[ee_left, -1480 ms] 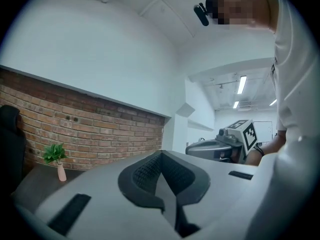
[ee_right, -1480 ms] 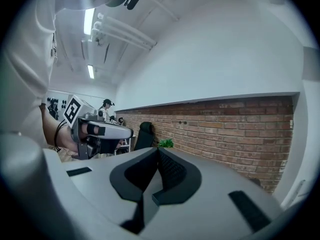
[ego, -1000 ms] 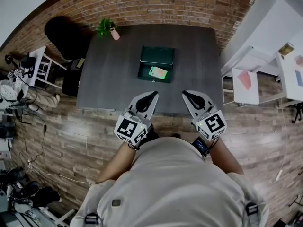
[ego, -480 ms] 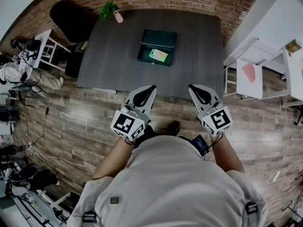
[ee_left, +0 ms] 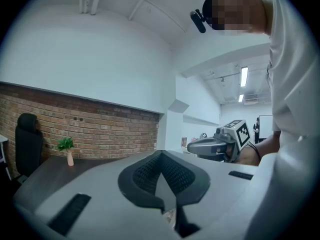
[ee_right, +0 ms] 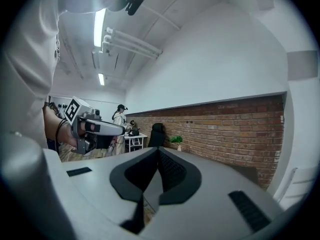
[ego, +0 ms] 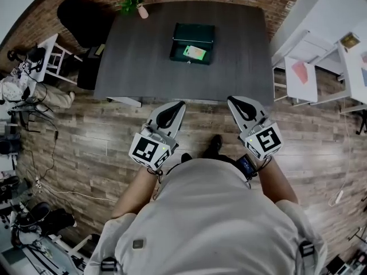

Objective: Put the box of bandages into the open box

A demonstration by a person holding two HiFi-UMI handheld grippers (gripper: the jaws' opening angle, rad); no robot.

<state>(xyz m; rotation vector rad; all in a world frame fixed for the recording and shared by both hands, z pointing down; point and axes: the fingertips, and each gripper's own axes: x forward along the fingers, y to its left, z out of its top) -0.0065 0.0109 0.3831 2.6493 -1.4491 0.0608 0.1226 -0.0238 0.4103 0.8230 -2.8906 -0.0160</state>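
Observation:
In the head view a dark green open box (ego: 192,40) sits on the dark table (ego: 143,67), toward its far middle. A light green box of bandages (ego: 194,52) lies inside it. My left gripper (ego: 177,103) and right gripper (ego: 231,101) hover side by side over the wooden floor, short of the table's near edge. Both are shut with nothing between the jaws. The left gripper view shows the right gripper (ee_left: 192,145) at its right; the right gripper view shows the left gripper (ee_right: 120,128) at its left.
A small potted plant (ego: 133,3) stands at the table's far left corner, by a black chair (ego: 80,24). White shelves (ego: 321,56) stand to the right, a small white table (ego: 43,59) and a person (ego: 14,93) to the left. A brick wall runs behind.
The view has drawn back from the table: the table and open box sit higher and farther in the frame. Both grippers, earlier over the table's near edge, are now over the floor, still shut.

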